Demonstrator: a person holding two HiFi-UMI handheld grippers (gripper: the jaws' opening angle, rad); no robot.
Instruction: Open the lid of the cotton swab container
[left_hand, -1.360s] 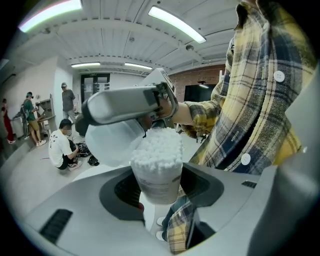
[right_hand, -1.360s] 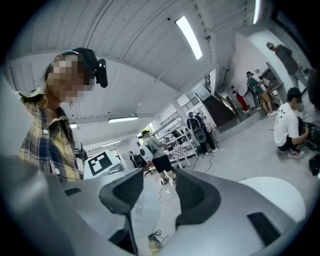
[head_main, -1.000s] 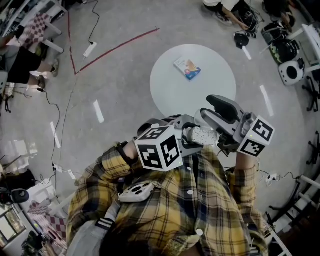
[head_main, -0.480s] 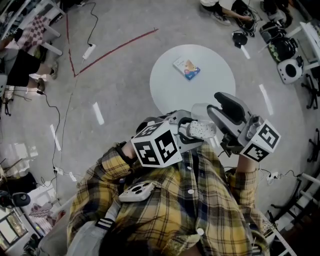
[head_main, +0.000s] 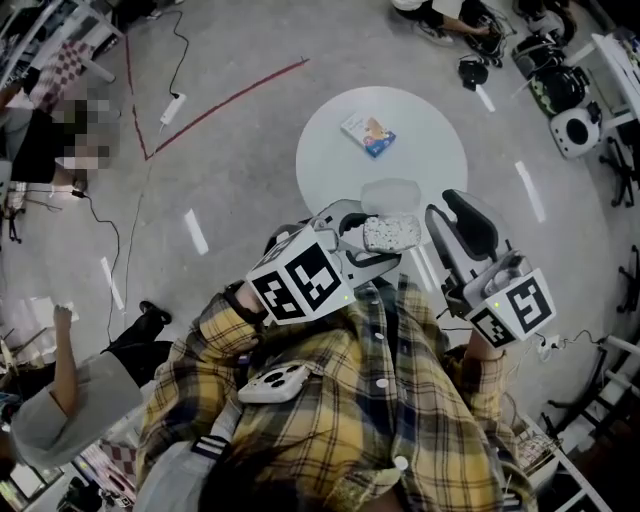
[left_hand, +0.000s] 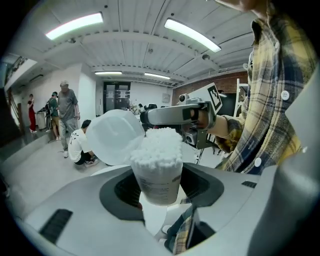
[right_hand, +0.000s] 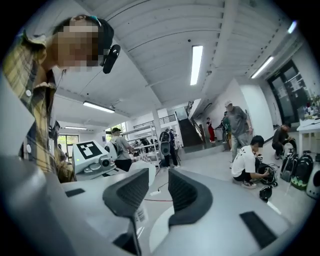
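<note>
The cotton swab container (left_hand: 158, 175) is packed to the brim with white swabs (left_hand: 156, 147), their tips heaped above the rim. It is a clear, tapering cup with a printed label. It stands upright, and its translucent lid (left_hand: 116, 137) is flipped back to one side. My left gripper (left_hand: 159, 189) clamps its body with jaws set wide, in the air before my chest, at the near edge of the round table (head_main: 330, 165). A second ago my right gripper (head_main: 452, 212) was at the lid; now it has drawn aside, jaws closing on nothing.
</note>
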